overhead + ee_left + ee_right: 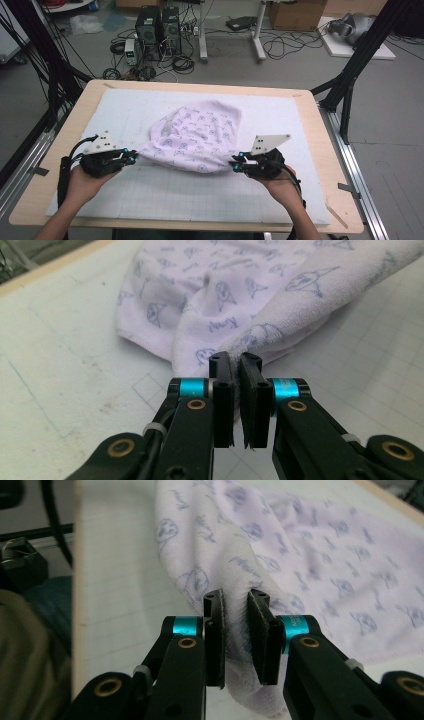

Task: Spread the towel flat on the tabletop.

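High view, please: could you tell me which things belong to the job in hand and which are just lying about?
In the job:
- printed towel
- left gripper, shut on one towel corner
- right gripper, shut on another
- white mat under it

Lying about:
- computer towers on the floor
- cardboard box
- loose cables

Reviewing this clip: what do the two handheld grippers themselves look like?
Both the left gripper and right gripper are black, each with two flat black jaws, cyan collars, brass-coloured screws, a pale grey three-cornered plate on top and a trailing black cable.
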A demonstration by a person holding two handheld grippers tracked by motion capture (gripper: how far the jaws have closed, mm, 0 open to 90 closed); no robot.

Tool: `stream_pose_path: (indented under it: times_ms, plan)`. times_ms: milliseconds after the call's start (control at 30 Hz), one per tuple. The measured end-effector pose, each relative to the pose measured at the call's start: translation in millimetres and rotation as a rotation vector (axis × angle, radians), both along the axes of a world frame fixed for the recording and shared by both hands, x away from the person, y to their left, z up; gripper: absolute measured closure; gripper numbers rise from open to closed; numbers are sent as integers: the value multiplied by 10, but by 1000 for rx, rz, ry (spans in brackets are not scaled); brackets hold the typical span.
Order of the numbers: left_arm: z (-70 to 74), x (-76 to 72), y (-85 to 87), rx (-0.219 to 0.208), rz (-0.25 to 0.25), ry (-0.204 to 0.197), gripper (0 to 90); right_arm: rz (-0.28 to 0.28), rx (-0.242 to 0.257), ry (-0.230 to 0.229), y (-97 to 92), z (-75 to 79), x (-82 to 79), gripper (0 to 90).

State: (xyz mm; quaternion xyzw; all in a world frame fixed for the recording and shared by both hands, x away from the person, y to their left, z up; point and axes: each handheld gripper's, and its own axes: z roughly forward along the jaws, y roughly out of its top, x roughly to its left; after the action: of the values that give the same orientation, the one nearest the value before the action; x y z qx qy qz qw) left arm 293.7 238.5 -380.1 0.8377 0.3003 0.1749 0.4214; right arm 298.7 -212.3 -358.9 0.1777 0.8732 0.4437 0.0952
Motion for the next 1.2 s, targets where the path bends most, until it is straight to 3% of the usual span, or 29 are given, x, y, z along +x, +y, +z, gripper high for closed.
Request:
stream_pose_path:
  times_ms: [133,267,333,433,467,600,733,867,1000,1133,1200]
  plan:
    - [-190,300,-127,24,41,46,845,-91,-32,65,-18,-255,348,788]
    - [-310,616,-244,7,86,92,845,-146,-57,114,-4,-451,616,788]
    - [-367,697,-281,15,89,107,845,-165,-66,142,-16,-533,699,785]
    - [-439,748,-307,24,73,147,837,-173,-22,176,-49,-595,773,769]
    - [-446,749,-310,22,65,160,831,-176,-17,176,-49,-594,774,759]
    - [-348,678,-261,2,63,144,751,-174,-2,155,-85,-531,727,689]
    - [-217,552,-182,10,64,122,597,-161,45,126,-169,-395,605,634]
    - [-135,412,-125,12,58,74,521,-161,36,79,-249,-319,475,618]
    - [-95,285,-149,-2,23,57,529,-145,41,54,-279,-297,379,617]
    - [-164,208,-367,-15,-56,67,618,-110,2,17,-144,-317,368,607]
    - [-229,193,-513,-25,-87,80,619,-98,-24,8,-62,-344,383,599]
